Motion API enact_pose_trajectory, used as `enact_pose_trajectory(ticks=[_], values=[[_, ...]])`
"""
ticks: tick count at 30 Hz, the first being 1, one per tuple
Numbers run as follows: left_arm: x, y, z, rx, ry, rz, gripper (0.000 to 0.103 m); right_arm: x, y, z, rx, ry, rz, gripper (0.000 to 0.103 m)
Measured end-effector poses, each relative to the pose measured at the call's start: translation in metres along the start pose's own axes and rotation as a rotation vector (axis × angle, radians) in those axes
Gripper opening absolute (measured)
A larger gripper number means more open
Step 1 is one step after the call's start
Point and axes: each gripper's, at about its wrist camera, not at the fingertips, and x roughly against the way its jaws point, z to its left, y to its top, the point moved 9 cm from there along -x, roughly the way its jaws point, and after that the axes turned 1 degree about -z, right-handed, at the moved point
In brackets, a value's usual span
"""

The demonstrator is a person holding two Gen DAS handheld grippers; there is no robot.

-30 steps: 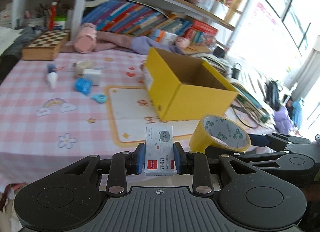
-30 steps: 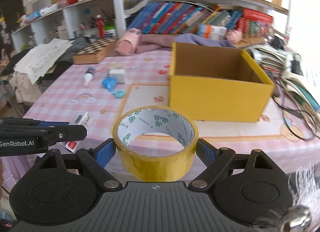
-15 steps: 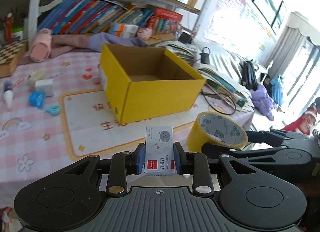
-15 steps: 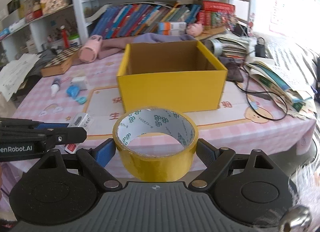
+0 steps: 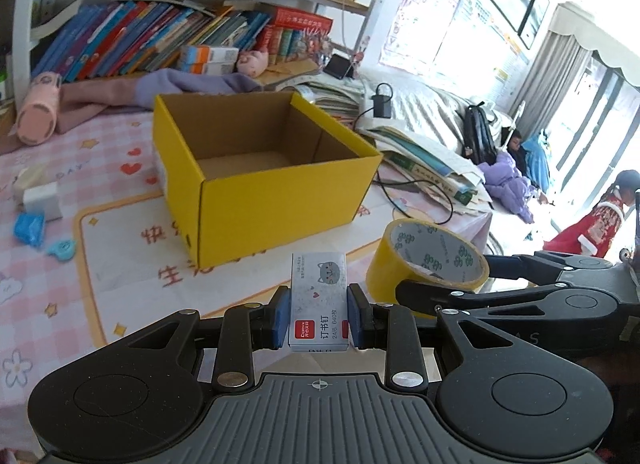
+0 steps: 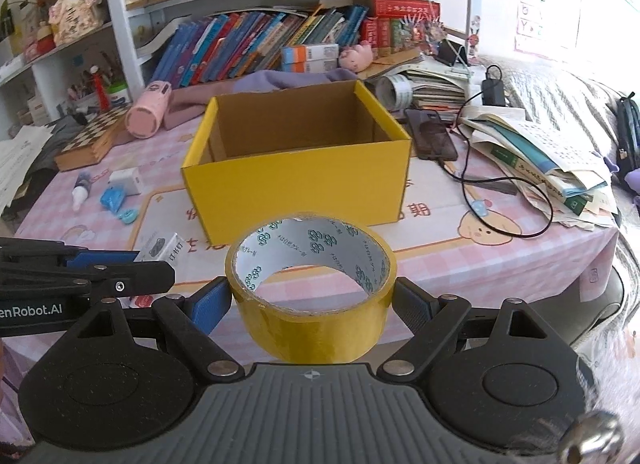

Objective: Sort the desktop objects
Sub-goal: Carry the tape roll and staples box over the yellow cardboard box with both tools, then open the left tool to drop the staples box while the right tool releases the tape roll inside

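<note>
An open yellow cardboard box point(image 5: 280, 199) point(image 6: 304, 183) stands empty on the pink checked tablecloth. My left gripper point(image 5: 319, 318) is shut on a small white staples box point(image 5: 319, 300) with a grey cat print, held above the table's front edge, short of the yellow box. It also shows in the right wrist view point(image 6: 160, 250). My right gripper point(image 6: 311, 306) is shut on a roll of yellow tape point(image 6: 312, 304), held beside the left gripper, to its right point(image 5: 424, 268). Both are in front of the box.
Small items lie left of the box: a white block point(image 6: 126, 181), a blue tape dispenser point(image 6: 112, 199), a glue bottle point(image 6: 80, 191). A chessboard point(image 6: 92, 139) and pink cup point(image 6: 148, 115) sit behind. A phone point(image 6: 432, 135), cables and stacked books point(image 6: 540, 151) lie right.
Both grippers have swung right and come nearer the yellow box, which now sits centred ahead. Their holds on the staples box and tape roll are unchanged.
</note>
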Motion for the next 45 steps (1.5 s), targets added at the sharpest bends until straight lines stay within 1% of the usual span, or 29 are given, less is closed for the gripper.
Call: enact_pose_trajectory(ticks=[6,12,20,26,29,34,40,45], values=[[-0.003,0.02,-0.006,-0.038,0.0,-0.046,0.028,-0.005,0.018,-0.005,0.013,0.004,-0.05,0.086],[-0.009,0.052,-0.002,-0.049,0.004,-0.104,0.028,-0.018,0.046,-0.008,0.05,0.012,-0.099,0.086],[-0.036,0.093,0.014,-0.037,0.061,-0.14,0.028,-0.053,0.093,-0.013,0.113,0.065,-0.131,0.086],[-0.057,0.118,0.03,-0.002,0.13,-0.152,0.028,-0.089,0.129,-0.013,0.195,0.125,-0.143,0.086],[-0.073,0.127,0.042,0.031,0.168,-0.136,0.028,-0.115,0.142,-0.01,0.253,0.158,-0.128,0.086],[-0.104,0.137,0.055,0.004,0.241,-0.08,0.028,-0.161,0.153,0.003,0.415,0.236,-0.078,0.086],[-0.142,0.139,0.071,0.001,0.301,0.008,0.028,-0.21,0.154,0.011,0.581,0.297,0.011,0.086],[-0.17,0.138,0.083,-0.01,0.34,0.084,0.028,-0.239,0.152,0.023,0.784,0.342,0.061,0.086]])
